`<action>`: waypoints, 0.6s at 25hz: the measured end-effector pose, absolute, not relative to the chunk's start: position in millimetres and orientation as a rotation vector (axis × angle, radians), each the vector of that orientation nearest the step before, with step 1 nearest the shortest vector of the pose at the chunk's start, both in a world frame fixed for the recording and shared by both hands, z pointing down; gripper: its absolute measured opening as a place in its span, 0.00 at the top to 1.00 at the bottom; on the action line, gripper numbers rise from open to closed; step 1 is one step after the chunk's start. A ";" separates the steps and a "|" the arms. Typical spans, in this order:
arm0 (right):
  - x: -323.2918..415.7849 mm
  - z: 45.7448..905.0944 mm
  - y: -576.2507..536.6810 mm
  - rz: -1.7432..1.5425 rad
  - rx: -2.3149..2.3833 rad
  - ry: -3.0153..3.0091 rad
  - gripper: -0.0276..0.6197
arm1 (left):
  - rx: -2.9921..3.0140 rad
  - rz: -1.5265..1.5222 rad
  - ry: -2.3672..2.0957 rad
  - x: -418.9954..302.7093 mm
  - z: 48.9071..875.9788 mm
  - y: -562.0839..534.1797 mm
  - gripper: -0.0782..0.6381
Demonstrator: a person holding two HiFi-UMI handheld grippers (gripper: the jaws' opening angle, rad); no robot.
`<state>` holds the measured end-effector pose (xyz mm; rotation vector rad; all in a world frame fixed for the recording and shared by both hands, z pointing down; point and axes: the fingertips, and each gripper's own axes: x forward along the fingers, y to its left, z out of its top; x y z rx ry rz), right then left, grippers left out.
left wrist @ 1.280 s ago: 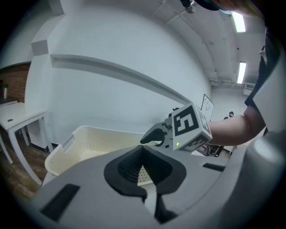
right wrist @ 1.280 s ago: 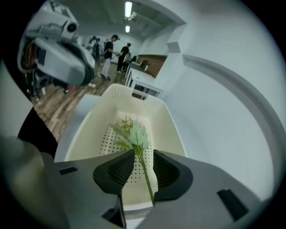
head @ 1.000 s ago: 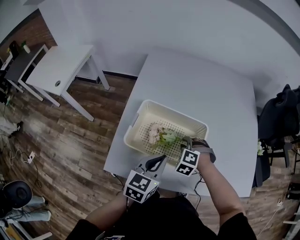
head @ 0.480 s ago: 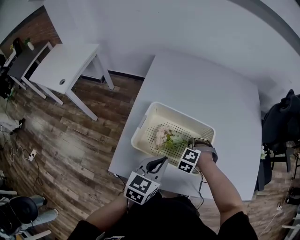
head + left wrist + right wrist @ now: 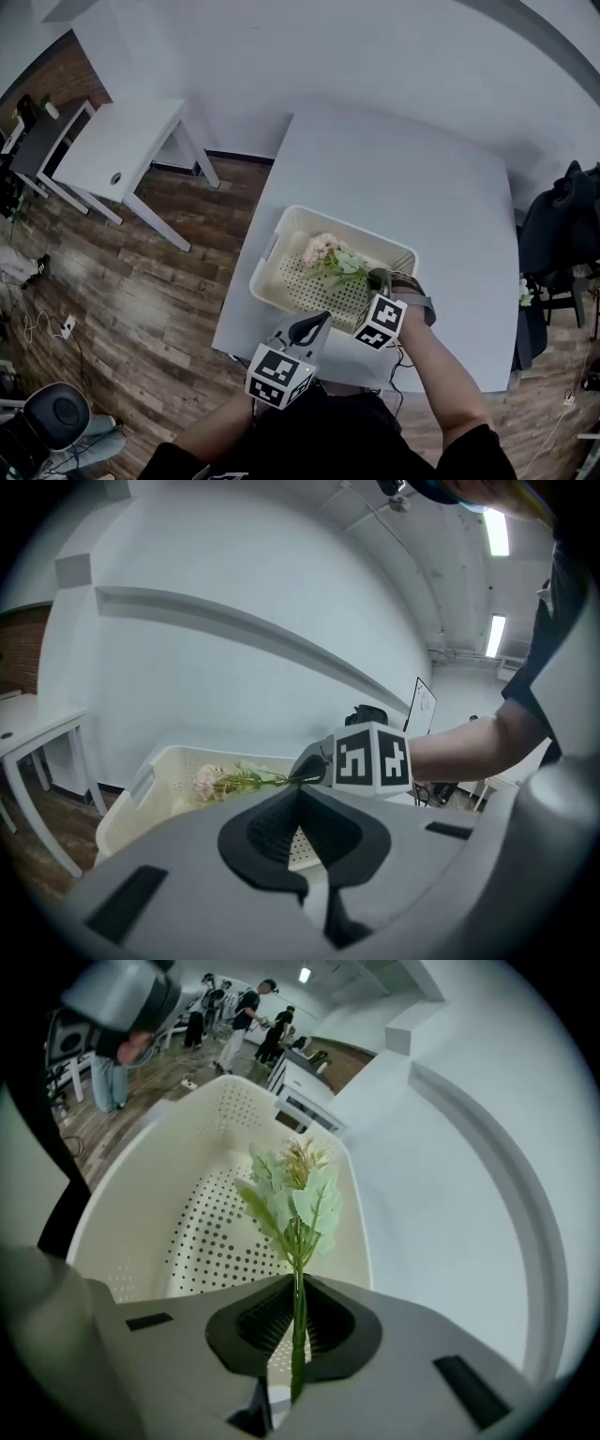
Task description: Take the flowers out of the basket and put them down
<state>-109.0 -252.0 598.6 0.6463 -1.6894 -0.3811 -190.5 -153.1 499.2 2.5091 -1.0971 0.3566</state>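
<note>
A flower sprig with a pink bloom and green leaves hangs just above the floor of the cream perforated basket, which stands near the white table's front left. My right gripper reaches in over the basket's near right rim. Its jaws are closing, with the thin green stem between the pads and pinched there. In the right gripper view the leaves stand up over the basket. My left gripper hovers at the basket's near side, shut and holding nothing. The sprig shows ahead of it.
A small white side table stands on the wood floor to the left. A dark chair draped with clothing sits at the table's right edge. Several people stand far off. Bare tabletop lies behind and right of the basket.
The right gripper's jaws have closed on the stem, and the sprig has risen off the basket floor, its bloom now farther back. The left gripper has hardly moved.
</note>
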 end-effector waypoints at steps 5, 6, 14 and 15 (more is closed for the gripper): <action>-95.9 547.4 -250.1 -0.181 0.927 -1.932 0.91 | 2.560 0.363 -1.049 -168.9 489.7 -152.4 0.88; -89.1 534.7 -249.2 -0.142 0.995 -1.980 0.91 | 2.570 0.364 -1.040 -163.3 487.7 -151.7 0.88; 2.9 465.7 -237.2 0.142 1.556 -2.201 0.91 | 2.643 0.357 -0.953 -117.4 474.2 -151.7 0.88; 18.0 463.2 -234.0 0.177 1.617 -2.201 0.91 | 2.652 0.354 -0.938 -109.7 472.4 -151.3 0.88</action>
